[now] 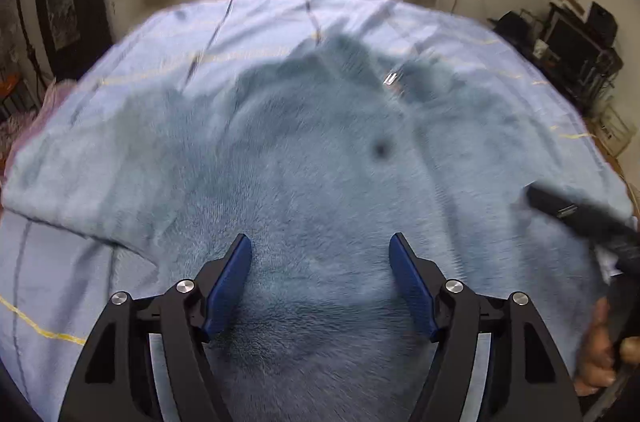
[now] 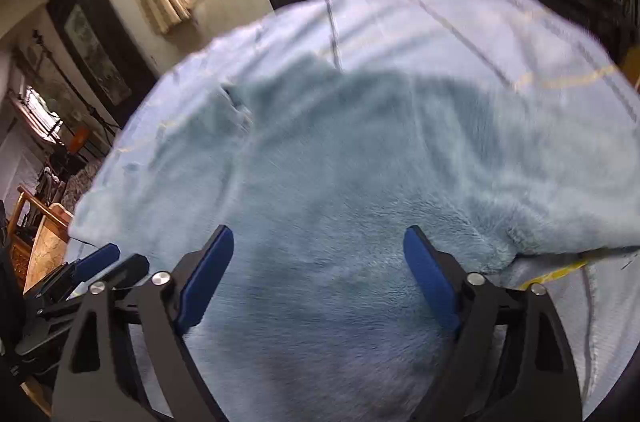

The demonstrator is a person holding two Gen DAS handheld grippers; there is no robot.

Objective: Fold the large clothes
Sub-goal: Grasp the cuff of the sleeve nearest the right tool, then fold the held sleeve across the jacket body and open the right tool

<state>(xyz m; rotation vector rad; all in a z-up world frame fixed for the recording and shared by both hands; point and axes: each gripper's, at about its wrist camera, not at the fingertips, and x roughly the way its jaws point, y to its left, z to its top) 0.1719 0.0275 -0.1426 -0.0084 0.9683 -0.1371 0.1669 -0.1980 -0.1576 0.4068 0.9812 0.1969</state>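
Over the bed sheet [image 1: 60,262], the fluffy blue garment [image 1: 320,162] is spread flat. Left claw [image 1: 320,282] and right claw [image 2: 319,282] are held wide open, gripping nothing. The near hem should be pinched at both ends evenly.

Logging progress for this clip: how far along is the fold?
Done: the fleece garment lies spread on the sheet. In hand: nothing; the left gripper and right gripper are both open above it. Left: no fold shows, so seemingly all of them.
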